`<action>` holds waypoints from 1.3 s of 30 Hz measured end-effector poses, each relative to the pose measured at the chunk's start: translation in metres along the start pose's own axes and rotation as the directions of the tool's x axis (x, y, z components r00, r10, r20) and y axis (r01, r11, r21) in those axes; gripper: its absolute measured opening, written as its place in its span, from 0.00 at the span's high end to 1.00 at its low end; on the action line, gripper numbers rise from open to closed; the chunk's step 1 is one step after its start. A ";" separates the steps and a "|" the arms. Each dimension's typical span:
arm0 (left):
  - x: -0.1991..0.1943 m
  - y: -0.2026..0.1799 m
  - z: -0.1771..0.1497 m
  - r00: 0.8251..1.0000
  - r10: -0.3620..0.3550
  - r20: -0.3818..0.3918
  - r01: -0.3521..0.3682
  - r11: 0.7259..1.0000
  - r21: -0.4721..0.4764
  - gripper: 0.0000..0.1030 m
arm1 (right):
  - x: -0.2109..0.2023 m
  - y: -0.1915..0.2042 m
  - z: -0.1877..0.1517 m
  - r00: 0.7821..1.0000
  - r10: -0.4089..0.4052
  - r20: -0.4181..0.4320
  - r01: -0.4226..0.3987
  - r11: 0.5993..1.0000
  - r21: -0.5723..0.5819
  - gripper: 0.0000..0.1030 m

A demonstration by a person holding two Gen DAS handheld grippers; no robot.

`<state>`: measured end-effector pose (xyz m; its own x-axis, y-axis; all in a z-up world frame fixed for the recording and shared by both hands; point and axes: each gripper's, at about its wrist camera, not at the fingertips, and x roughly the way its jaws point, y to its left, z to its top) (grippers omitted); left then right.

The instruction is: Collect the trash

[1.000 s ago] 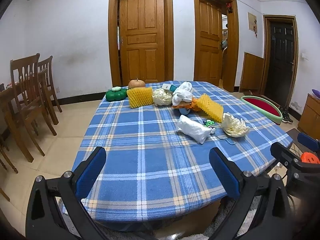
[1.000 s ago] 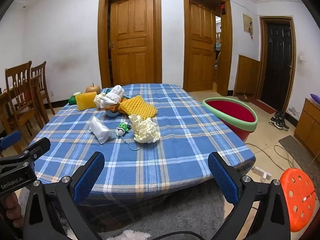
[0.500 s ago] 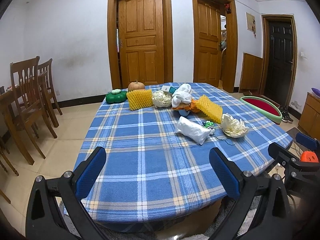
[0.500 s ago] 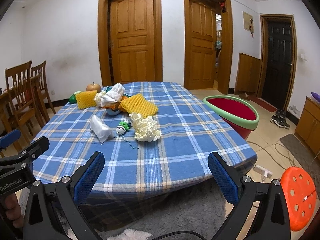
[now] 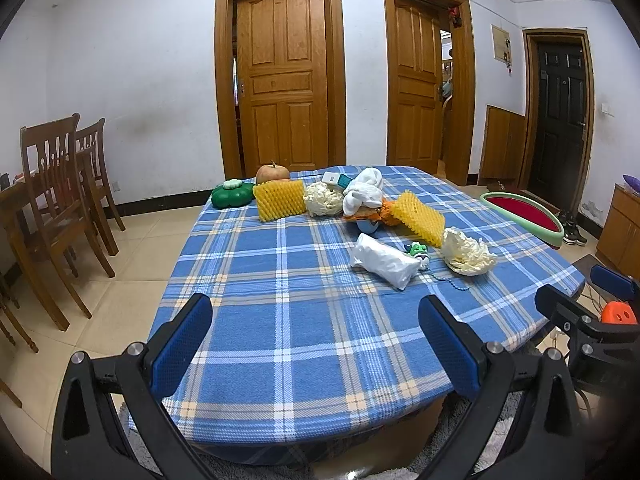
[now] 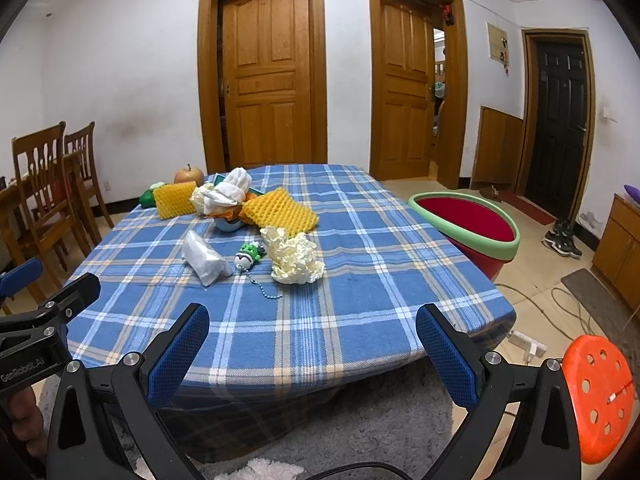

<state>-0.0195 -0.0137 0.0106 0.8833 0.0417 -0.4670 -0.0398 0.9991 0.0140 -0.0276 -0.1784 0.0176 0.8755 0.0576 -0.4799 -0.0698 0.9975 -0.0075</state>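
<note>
Two grippers are held wide apart at the near edge of the table (image 5: 280, 360), nothing between the blue pads of either the left gripper (image 5: 316, 344) or the right gripper (image 6: 312, 350). Trash is seen clustered beyond mid-table: a white plastic bag (image 5: 382, 260) nearest, a crumpled cream paper wad (image 6: 294, 258) just beside it with a small green toy (image 6: 250, 254) between them, and yellow foam netting (image 6: 280, 210) farther back. A red bin with a green rim (image 6: 468, 224) is placed off the table's right side.

Trouble can be expected from the toy's bead chain, lying against the wad; it could be dragged along if the wad is pinched low. The thin bag may well slide on the cloth rather than be caught. Keepers such as the apple (image 5: 272, 172) at the far edge could be mistaken for rubbish.

Against the view a second earlier, the table is framed slightly closer and higher; no item has been shifted.
</note>
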 end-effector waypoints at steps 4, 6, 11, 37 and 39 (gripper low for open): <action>0.000 0.000 0.000 1.000 0.001 -0.004 -0.001 1.000 -0.002 0.02 | 0.001 0.000 0.000 1.000 0.001 -0.005 -0.001 1.000 0.002 0.00; 0.001 0.001 0.000 1.000 0.003 -0.006 -0.003 1.000 -0.003 0.02 | 0.001 0.000 0.001 1.000 0.001 -0.007 -0.001 1.000 0.004 0.00; 0.000 0.001 0.000 1.000 0.006 -0.002 -0.006 1.000 -0.002 0.02 | 0.001 0.000 0.001 1.000 0.008 -0.006 -0.008 1.000 0.003 0.00; 0.027 0.003 0.004 0.999 -0.030 -0.033 0.030 1.000 0.001 0.02 | 0.031 0.002 0.023 0.999 0.044 0.021 -0.043 0.998 -0.046 0.01; 0.040 -0.001 0.009 0.996 -0.069 -0.057 0.070 0.997 0.020 0.02 | 0.051 0.000 0.031 0.999 0.047 -0.019 -0.048 0.998 -0.044 0.01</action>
<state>0.0196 -0.0128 -0.0004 0.8560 -0.0280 -0.5162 0.0318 0.9995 -0.0014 0.0318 -0.1744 0.0208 0.8618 0.1039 -0.4965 -0.1327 0.9909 -0.0229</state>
